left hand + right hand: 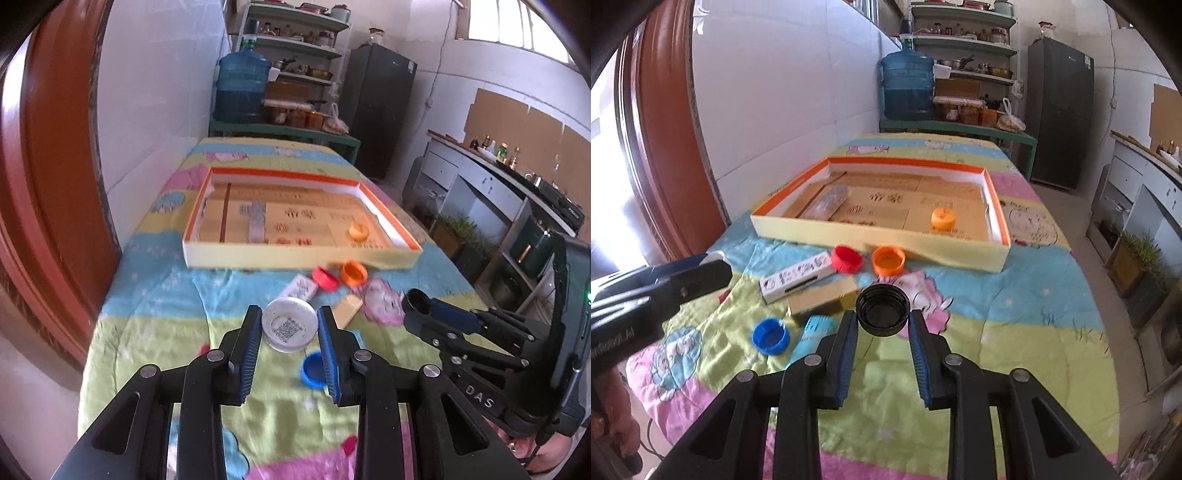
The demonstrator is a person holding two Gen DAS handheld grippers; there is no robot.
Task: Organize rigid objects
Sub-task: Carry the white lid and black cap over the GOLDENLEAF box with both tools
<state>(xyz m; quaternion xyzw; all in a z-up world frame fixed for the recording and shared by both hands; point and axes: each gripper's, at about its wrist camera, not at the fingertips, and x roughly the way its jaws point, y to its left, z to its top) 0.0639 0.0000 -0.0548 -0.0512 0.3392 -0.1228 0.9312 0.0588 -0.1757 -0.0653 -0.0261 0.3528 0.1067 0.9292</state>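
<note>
My left gripper (290,311) is shut on a white round lid (290,325) with a printed code, held above the cloth. My right gripper (882,314) is shut on a black cap (882,309), hollow side up; the cap also shows at the right gripper's tips in the left wrist view (418,300). Ahead lies a shallow cardboard tray (879,236) with an orange rim, and an orange cap (943,218) sits inside it. Loose on the cloth are a red cap (846,258), an orange cap (888,260), a blue cap (771,336), a white carton (798,277) and a tan box (822,297).
A patterned cloth (1015,332) covers the table. A pale blue object (816,326) lies beside the blue cap. A red-brown door frame (661,147) and a white wall stand at the left. A water jug (908,86), shelves and a fridge (1060,110) stand behind.
</note>
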